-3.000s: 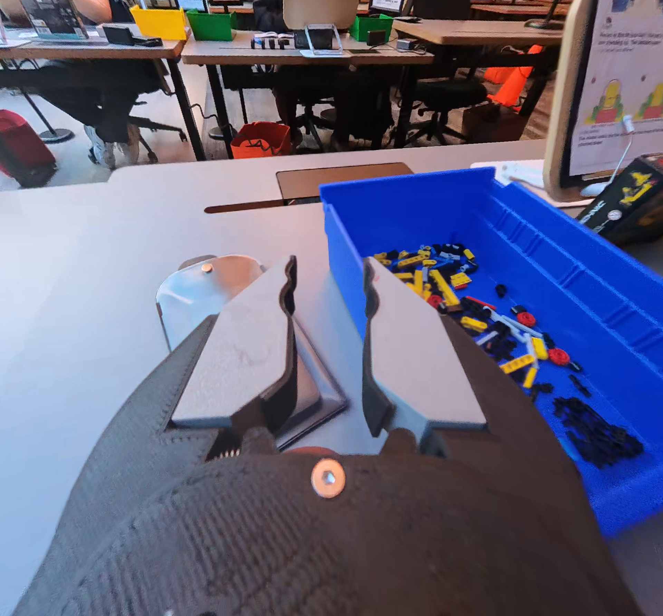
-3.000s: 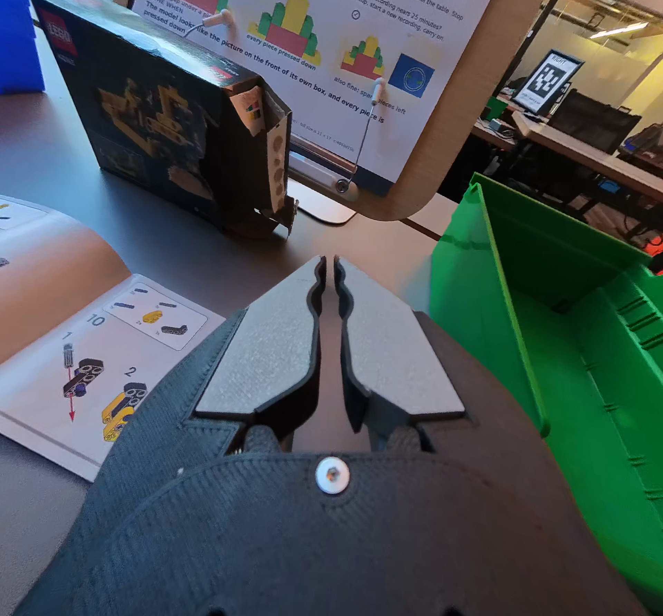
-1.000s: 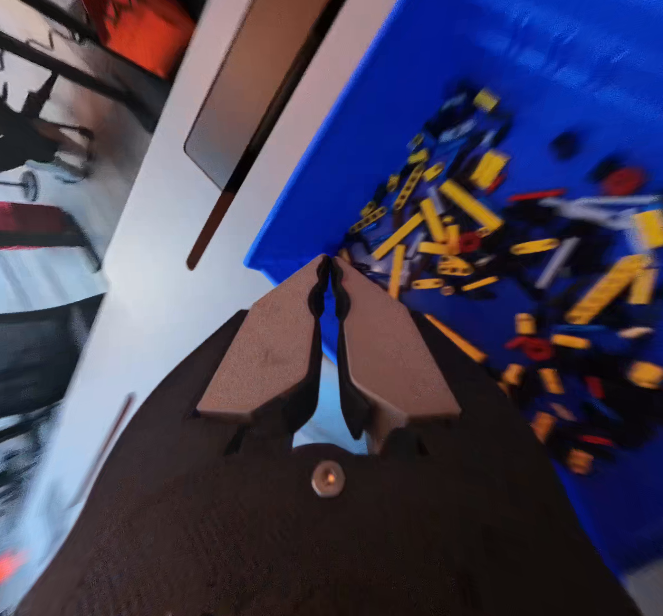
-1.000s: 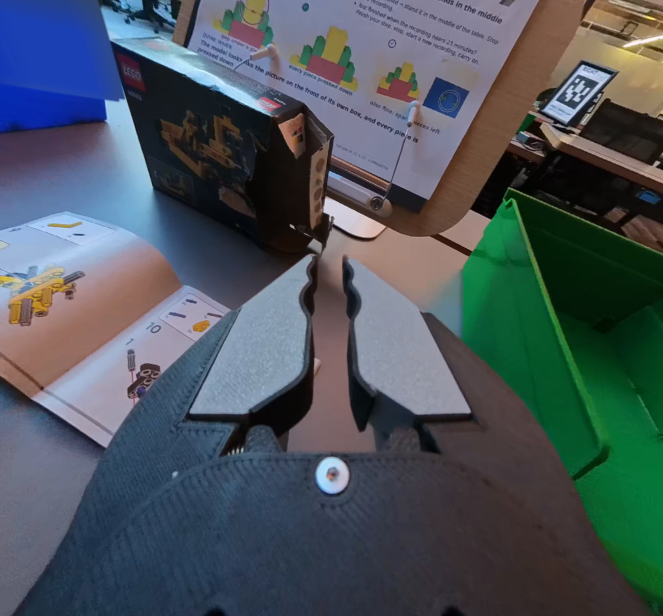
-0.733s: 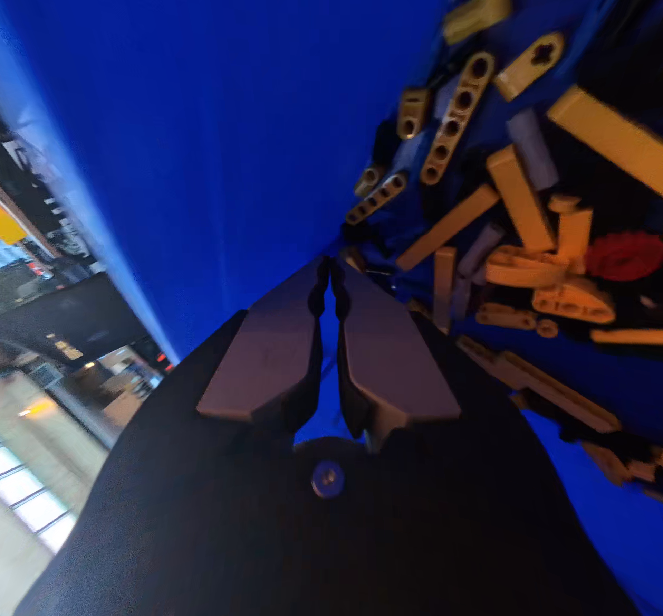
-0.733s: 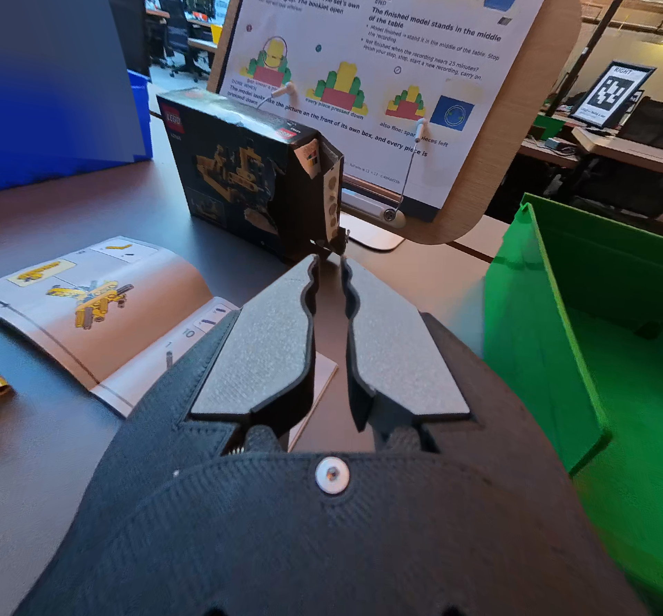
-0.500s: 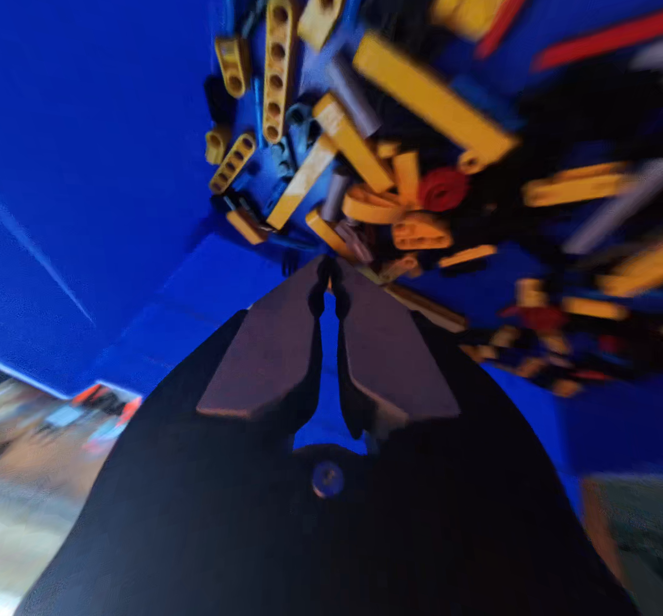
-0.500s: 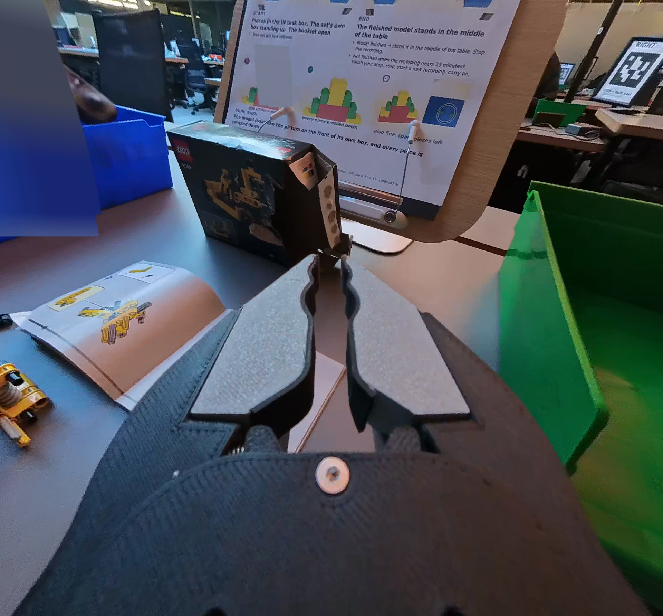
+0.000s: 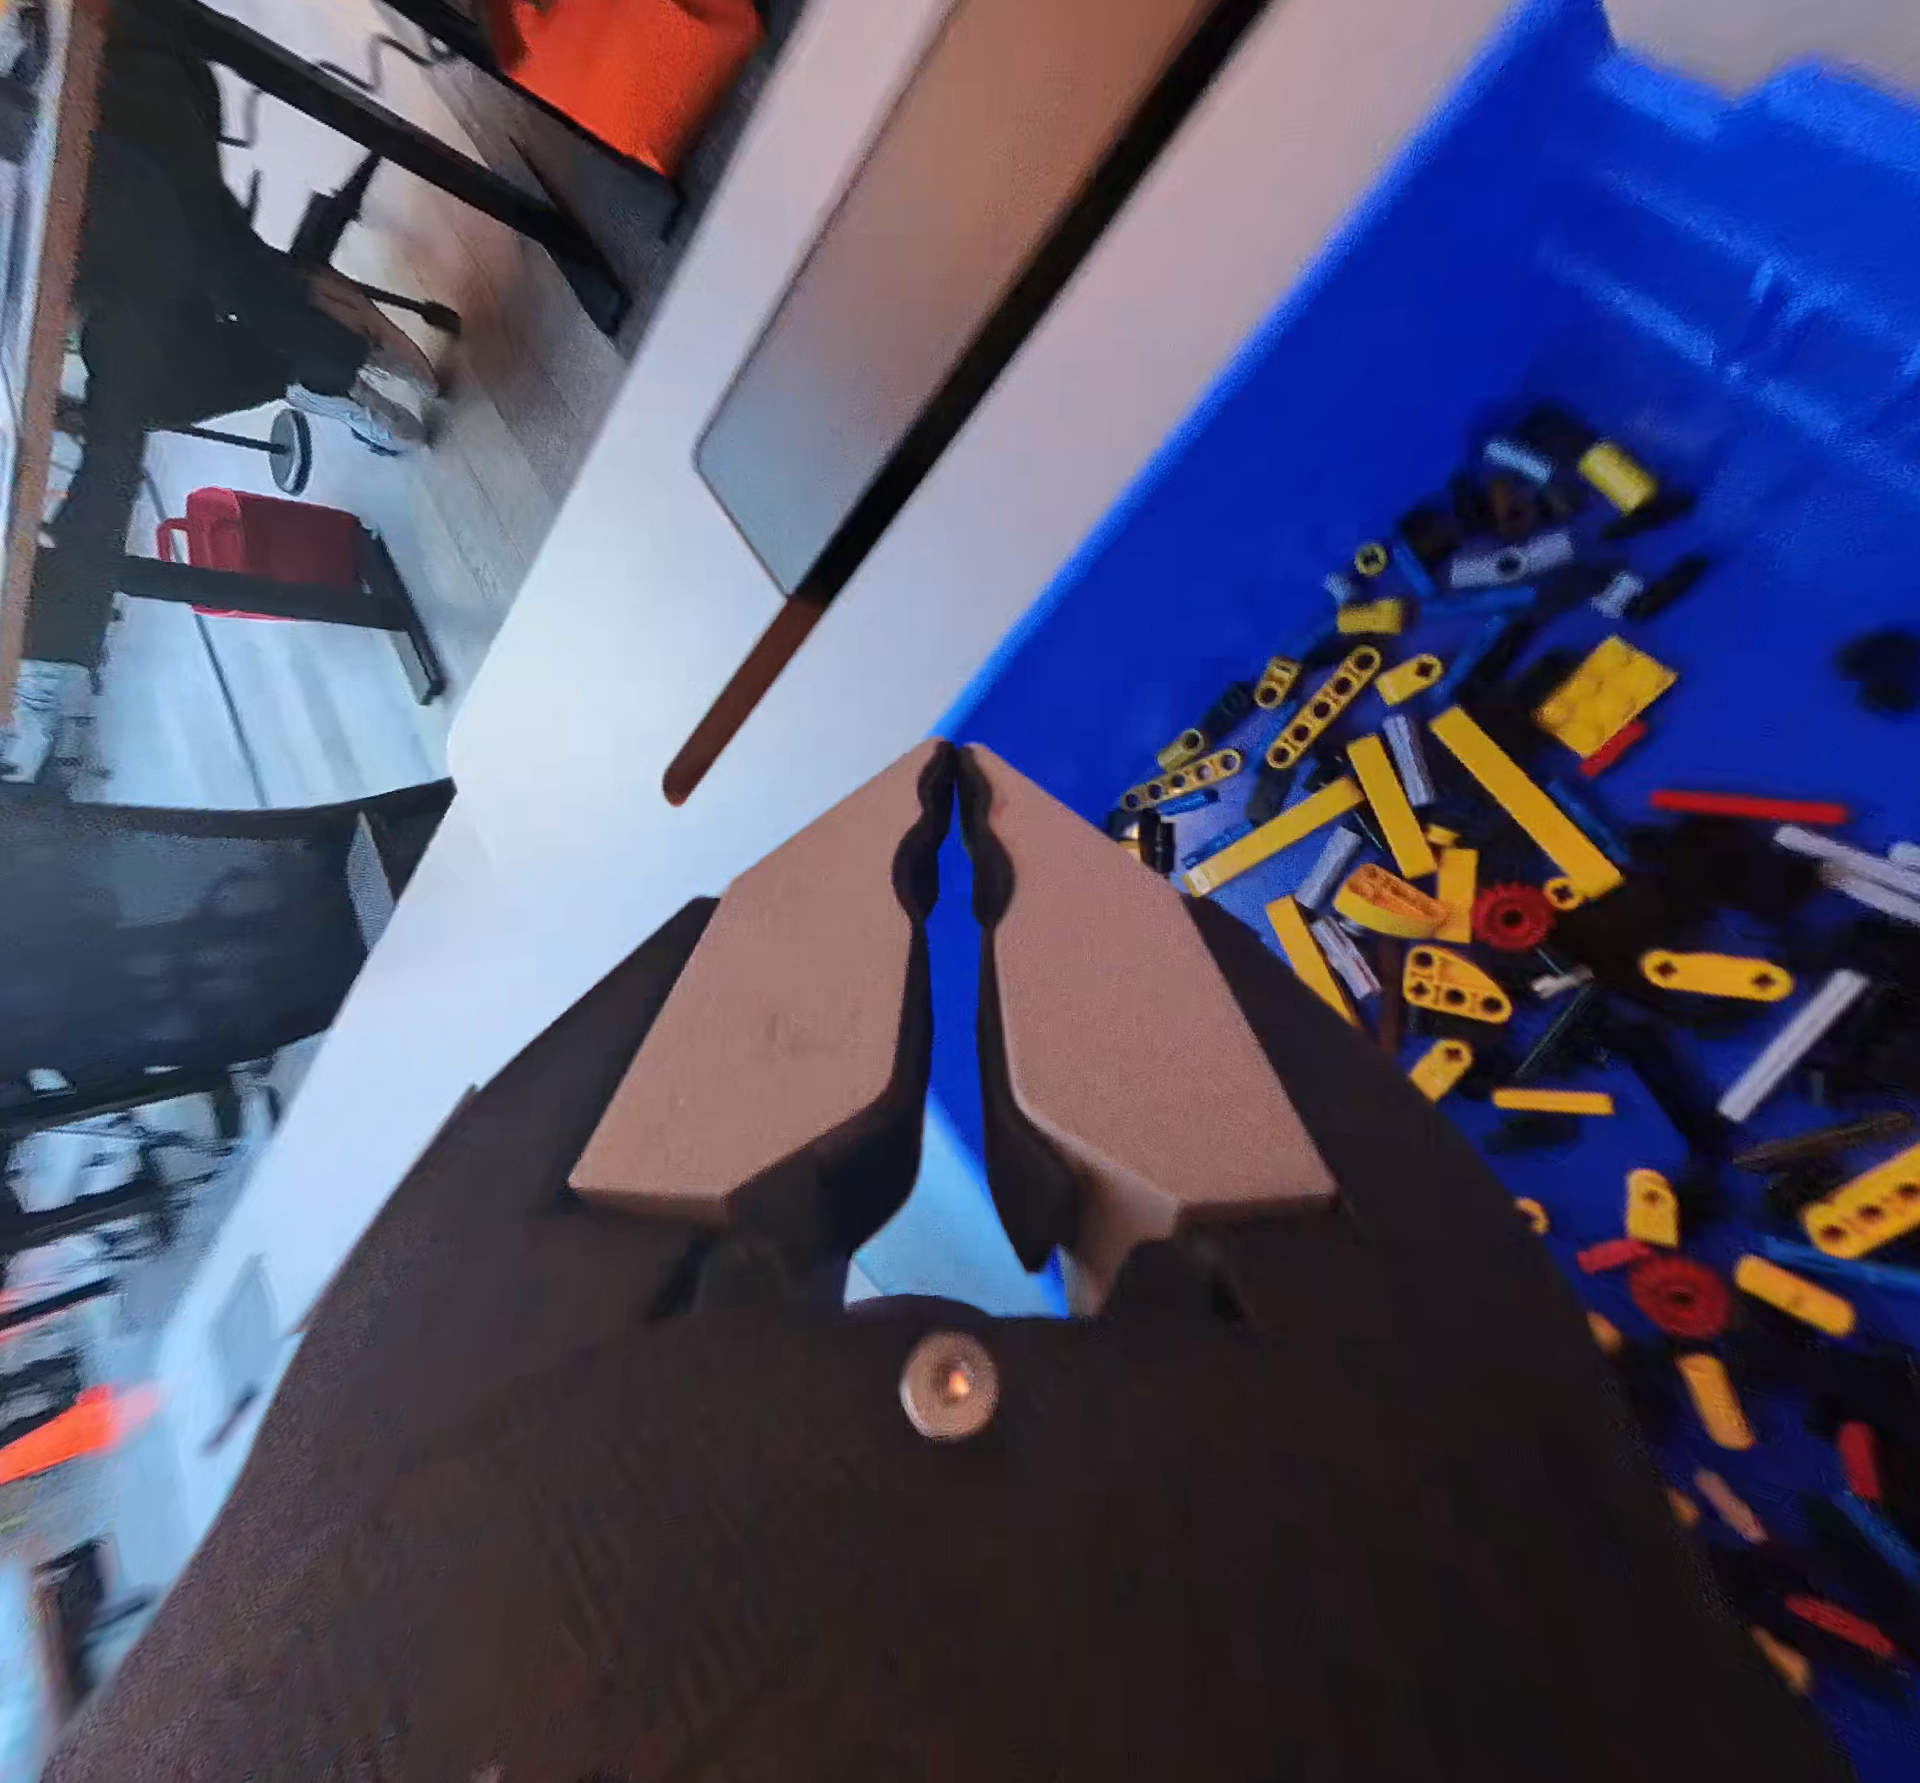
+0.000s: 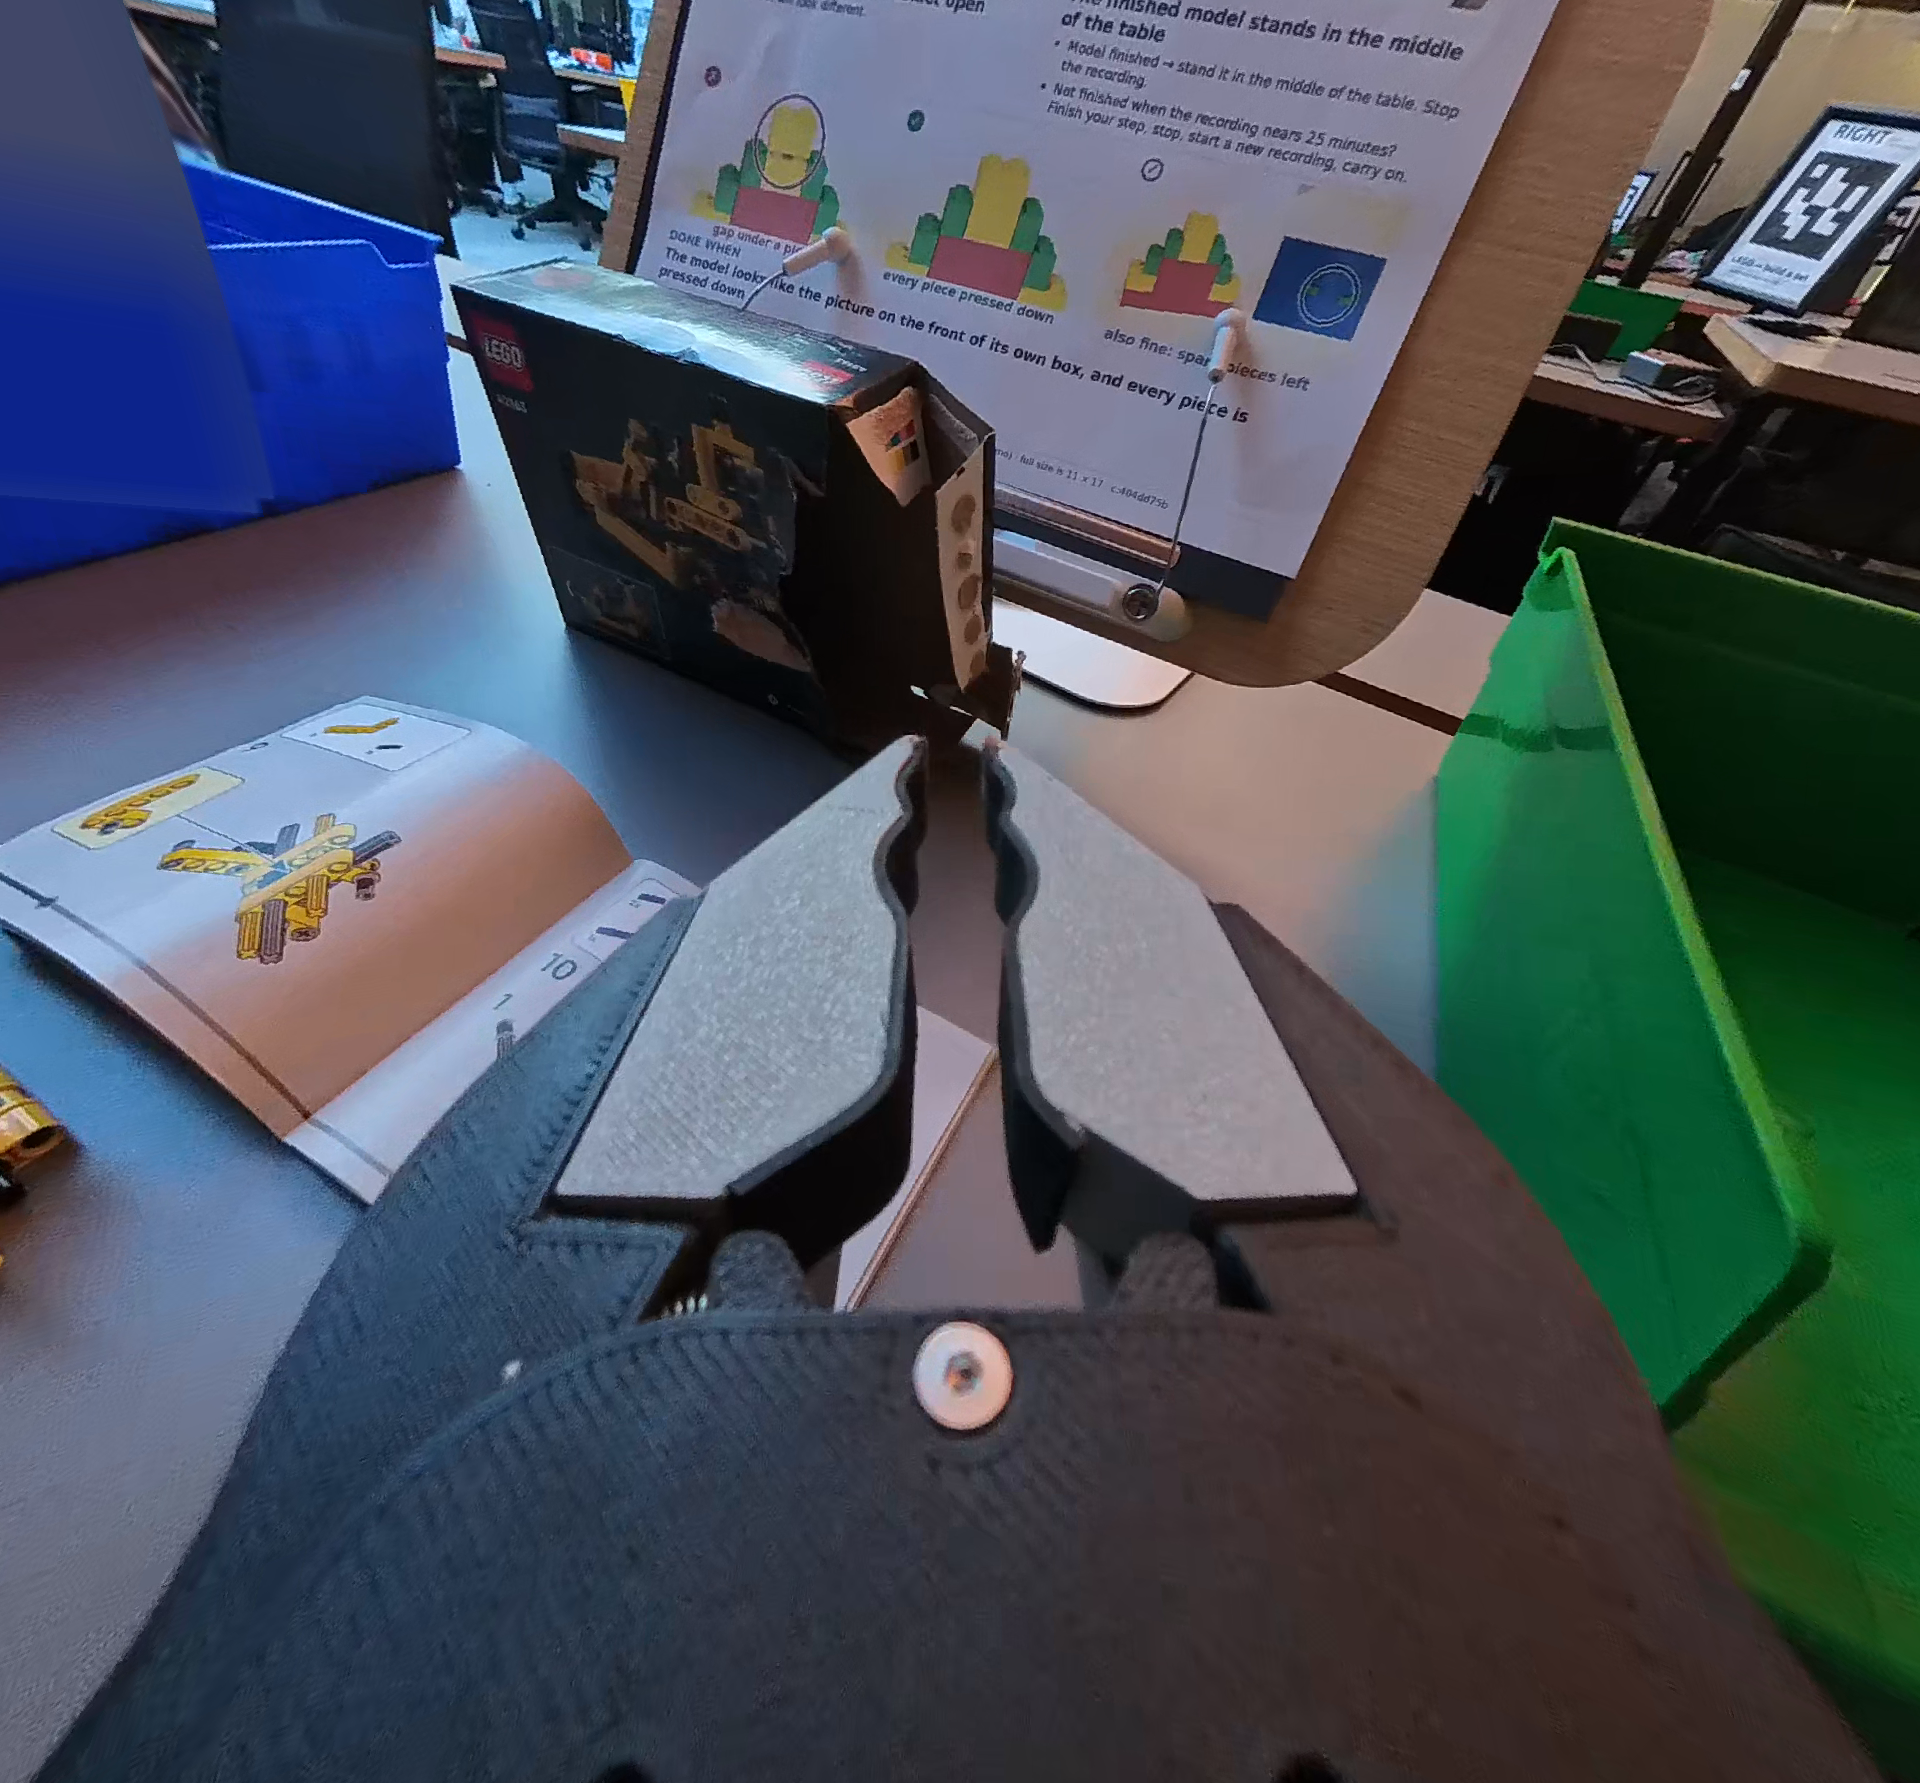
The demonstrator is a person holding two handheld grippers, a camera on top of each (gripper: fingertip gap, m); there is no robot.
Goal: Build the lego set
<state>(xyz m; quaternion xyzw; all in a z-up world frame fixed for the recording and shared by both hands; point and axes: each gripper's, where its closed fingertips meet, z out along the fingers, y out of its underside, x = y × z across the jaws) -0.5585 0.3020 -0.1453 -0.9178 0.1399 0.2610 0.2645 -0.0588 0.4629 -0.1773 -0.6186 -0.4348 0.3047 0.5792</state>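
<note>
My left gripper (image 9: 951, 759) is shut, and I see nothing between its fingertips. It hovers over the near-left corner of a blue bin (image 9: 1351, 331). The bin holds several loose yellow, black, grey and red building pieces (image 9: 1455, 850). My right gripper (image 10: 954, 751) is slightly open and empty, with bare table showing through the gap. It hangs above the table, pointing at the torn end of a black set box (image 10: 707, 486). An open instruction booklet (image 10: 312, 902) lies to its left.
A green bin (image 10: 1662, 902) stands right of the right gripper. A wooden board with a printed sheet (image 10: 1091, 175) stands behind the box. The blue bin (image 10: 312, 362) is at far left, and a small yellow assembly (image 10: 21, 1131) lies at the left edge. The table edge (image 9: 499, 694) lies left of the left gripper. The gap from one gripper's tips to the other's is roughly 55 centimeters. From my right tips it is roughly 20 centimeters to the small yellow assembly (image 10: 21, 1131); from my left, 50 centimeters.
The left gripper closed, dipped down among the pieces in the blue bin, then rose back above the bin's corner, still shut. The right gripper drew back and tilted up slightly, with its gap unchanged.
</note>
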